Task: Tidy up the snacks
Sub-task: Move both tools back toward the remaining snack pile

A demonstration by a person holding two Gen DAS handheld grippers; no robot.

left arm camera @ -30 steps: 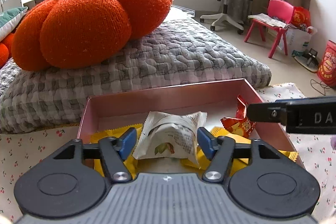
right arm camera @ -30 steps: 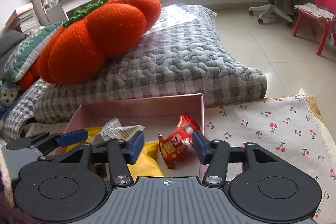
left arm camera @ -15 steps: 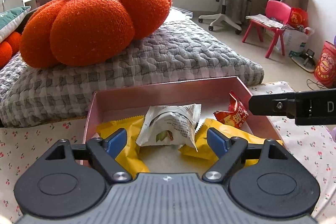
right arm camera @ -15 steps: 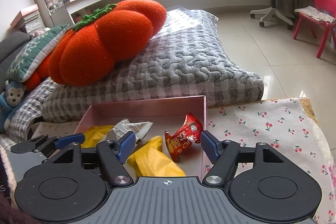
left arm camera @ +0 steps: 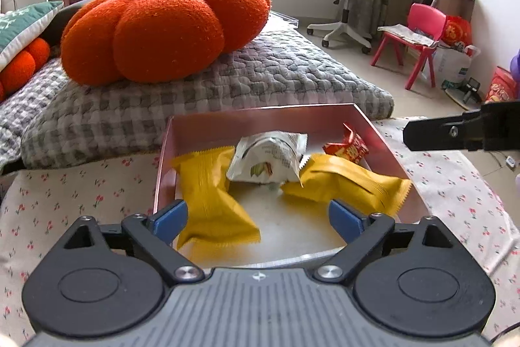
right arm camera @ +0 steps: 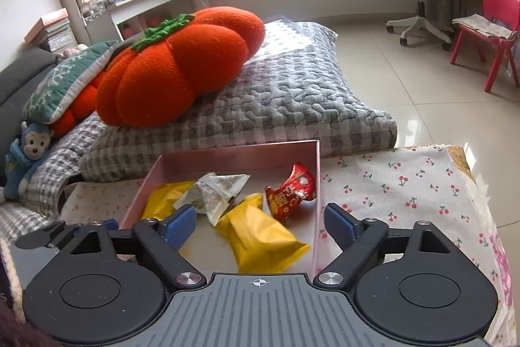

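Now, in the left wrist view, our left gripper (left arm camera: 258, 218) has just been opening and stands wide at lower centre, nothing pressed between its pads, with the white pack (left arm camera: 268, 160), two yellow packs (left arm camera: 211, 199) and the red pack (left arm camera: 349, 147) lying in the pink box (left arm camera: 260, 121) mid-frame. In the right wrist view, our right gripper (right arm camera: 260, 221) has likewise just spread open and empty at lower centre. We judge it best to lift both straight clear without snagging a wrapper or the rim.

Pink box (left arm camera: 266, 119); 2 yellow packets (left arm camera: 211, 200); red packet (right arm camera: 292, 191); white cherry-print cloth (right arm camera: 406, 184); orange pumpkin cushion (left arm camera: 162, 28).
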